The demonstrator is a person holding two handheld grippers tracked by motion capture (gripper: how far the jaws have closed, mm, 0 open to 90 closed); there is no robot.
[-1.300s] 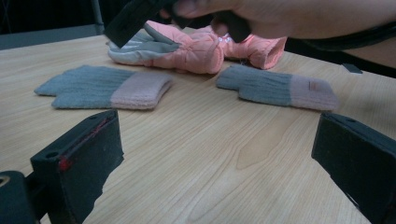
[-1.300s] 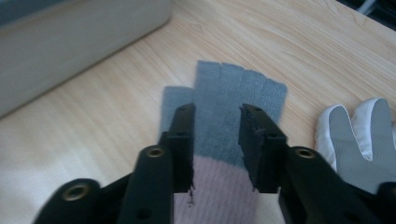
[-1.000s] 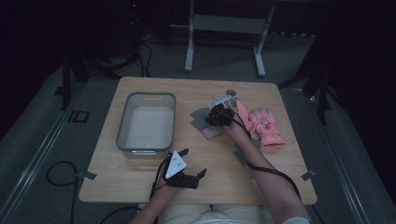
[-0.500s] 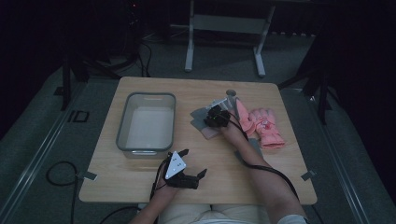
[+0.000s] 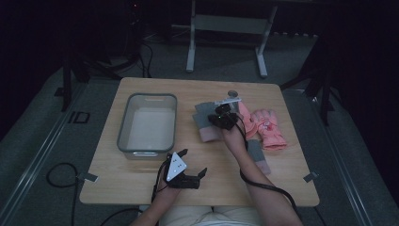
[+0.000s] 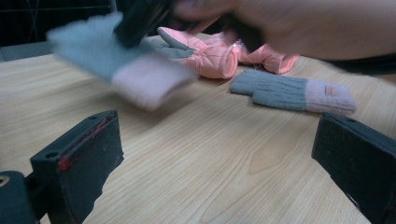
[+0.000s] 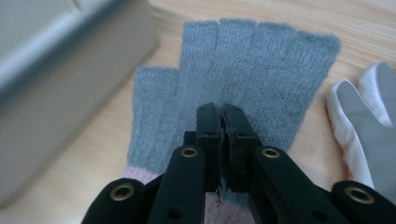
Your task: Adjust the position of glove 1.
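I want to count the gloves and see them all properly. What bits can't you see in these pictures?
- Grey glove held by the right gripper: its pink cuff sits behind the shut jaws in the right gripper view; in the left gripper view it is blurred.
- Pink gloves: partly behind the right hand in the high view.
- Bin: cut off by the edge, blurred, in the right gripper view.

Grey knit glove [image 7: 243,79] with pink cuff: fingerless, palm pinched between the closed jaws of the right gripper [image 7: 223,116], fingers spread away from it, just right of the clear bin [image 5: 148,123]. Matching grey glove [image 6: 292,93] lies flat, further right of the bin. Pink padded mittens [image 5: 263,126] lie side by side, furthest right from the bin.
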